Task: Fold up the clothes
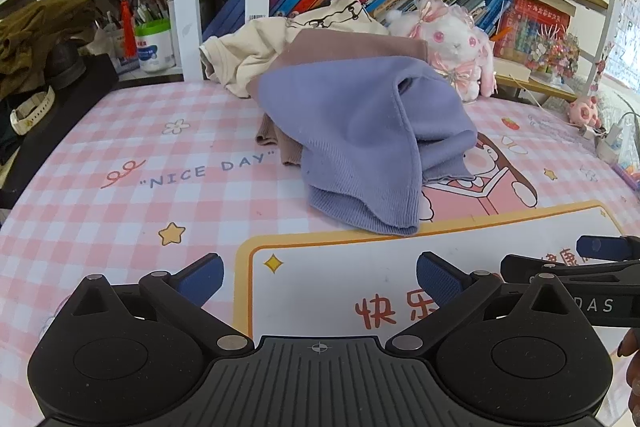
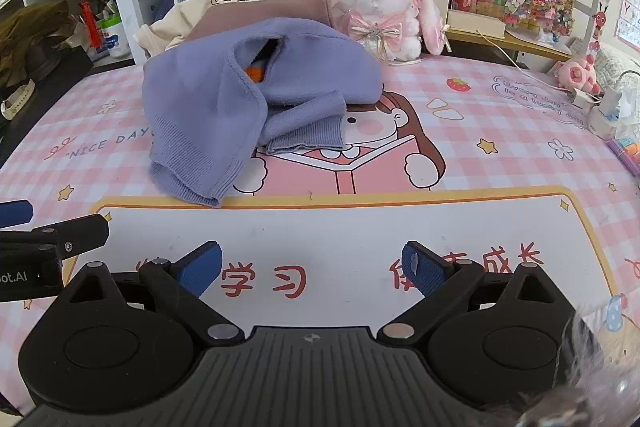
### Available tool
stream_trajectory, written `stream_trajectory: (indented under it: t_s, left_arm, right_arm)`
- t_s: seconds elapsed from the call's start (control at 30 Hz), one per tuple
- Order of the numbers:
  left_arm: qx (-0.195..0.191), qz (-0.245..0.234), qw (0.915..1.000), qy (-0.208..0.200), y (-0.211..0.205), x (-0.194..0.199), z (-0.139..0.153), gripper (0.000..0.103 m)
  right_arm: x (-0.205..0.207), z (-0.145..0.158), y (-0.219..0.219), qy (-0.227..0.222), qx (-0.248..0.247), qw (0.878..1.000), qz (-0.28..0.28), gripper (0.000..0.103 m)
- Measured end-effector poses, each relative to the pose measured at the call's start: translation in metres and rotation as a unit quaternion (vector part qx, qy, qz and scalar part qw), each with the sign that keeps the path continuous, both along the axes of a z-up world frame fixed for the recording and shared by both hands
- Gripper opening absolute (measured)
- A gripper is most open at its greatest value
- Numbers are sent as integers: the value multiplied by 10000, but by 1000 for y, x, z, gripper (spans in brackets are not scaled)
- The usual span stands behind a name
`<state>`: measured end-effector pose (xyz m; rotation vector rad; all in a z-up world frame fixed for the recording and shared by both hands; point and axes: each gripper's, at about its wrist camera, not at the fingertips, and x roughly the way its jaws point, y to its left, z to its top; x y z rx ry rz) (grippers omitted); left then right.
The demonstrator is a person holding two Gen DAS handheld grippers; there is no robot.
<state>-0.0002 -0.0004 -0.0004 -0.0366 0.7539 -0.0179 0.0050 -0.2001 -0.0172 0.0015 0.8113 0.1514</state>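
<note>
Both grippers sit low over the desk mat (image 1: 120,155) and nothing is in hand yet. On the left, the left gripper (image 1: 319,277) has its blue pads spread wide apart, empty, over the white panel of the mat. Moving right, the right gripper (image 2: 311,269) is just beside it, its pads parted too and nothing between them.

Ahead of both lies the heap of clothes. At its left and back is a cream shirt (image 1: 244,55). A brown top (image 1: 360,45) shows behind and under the pile, with a ribbed edge peeking out at the near left. Draped on top and nearest us is the purple sweater (image 1: 352,131), well apart from either tool.

That sweater looks like soft, light knit. I'd expect it to sag and bunch the moment it's lifted, not hold any shape. It shouldn't slip much on rubbery pads. The best hold, I'd judge, is the ribbed hem corner (image 2: 200,183) nearest the left gripper, and the ribbed cuff (image 2: 308,135) lying out toward the right.

It's crumpled, so its true long axis is hard to read. The mound runs from the far shelf side down toward us, hem end pointing at the grippers and the sleeve trailing off right toward the plush rabbit (image 2: 380,7).
</note>
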Motion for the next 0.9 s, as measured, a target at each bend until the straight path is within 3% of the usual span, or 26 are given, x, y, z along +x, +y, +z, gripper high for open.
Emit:
stream_trajectory:
  t_s: [0.9]
  left_arm:
    - [-101, 12, 9999, 46, -2, -3, -6, 103]
  right_arm:
    - [1, 0, 1, 42, 0, 10000, 36, 98]
